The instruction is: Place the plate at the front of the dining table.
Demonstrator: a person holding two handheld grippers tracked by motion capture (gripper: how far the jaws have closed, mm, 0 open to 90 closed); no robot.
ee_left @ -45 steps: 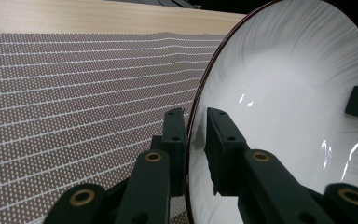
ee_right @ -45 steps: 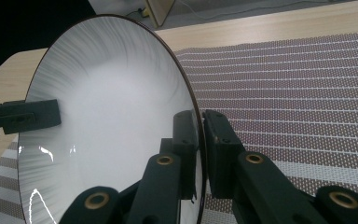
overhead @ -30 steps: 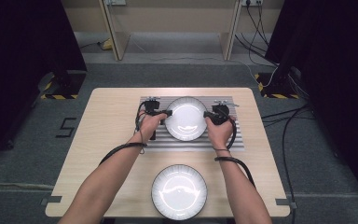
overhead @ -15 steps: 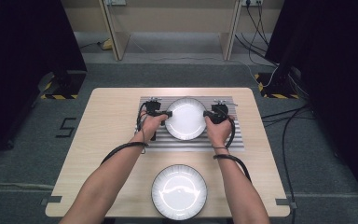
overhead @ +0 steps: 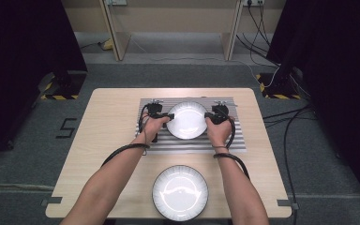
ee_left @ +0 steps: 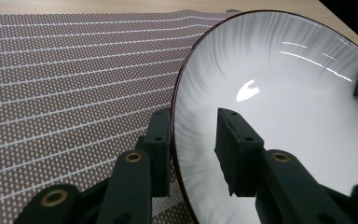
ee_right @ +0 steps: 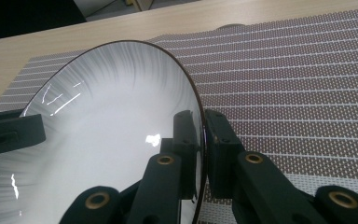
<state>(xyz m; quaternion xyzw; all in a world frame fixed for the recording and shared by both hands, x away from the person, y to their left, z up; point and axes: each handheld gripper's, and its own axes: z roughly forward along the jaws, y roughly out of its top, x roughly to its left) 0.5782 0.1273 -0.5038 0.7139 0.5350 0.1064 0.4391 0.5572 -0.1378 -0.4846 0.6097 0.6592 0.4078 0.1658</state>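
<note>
A white plate with a dark rim [overhead: 187,120] lies on a grey striped placemat [overhead: 187,143] at the table's far middle. My left gripper [overhead: 168,117] is at its left rim. In the left gripper view the plate [ee_left: 284,93] has its rim between the jaws of the left gripper [ee_left: 193,128]. These jaws have just been opening, with a gap at the inner pad [ee_left: 230,140]. My right gripper [overhead: 208,117] holds the right rim. In the right gripper view its jaws [ee_right: 200,126] are shut on the edge of the plate [ee_right: 112,121].
A second white plate [overhead: 180,192] sits near the front edge of the wooden table [overhead: 108,122], between the person's forearms. The placemat [ee_left: 74,84] stretches out on both sides of the held plate. Cables trail from both grippers along the wrists.
The left gripper's jaws have spread a little at the plate's rim. The plate and both hands stay where they were.
</note>
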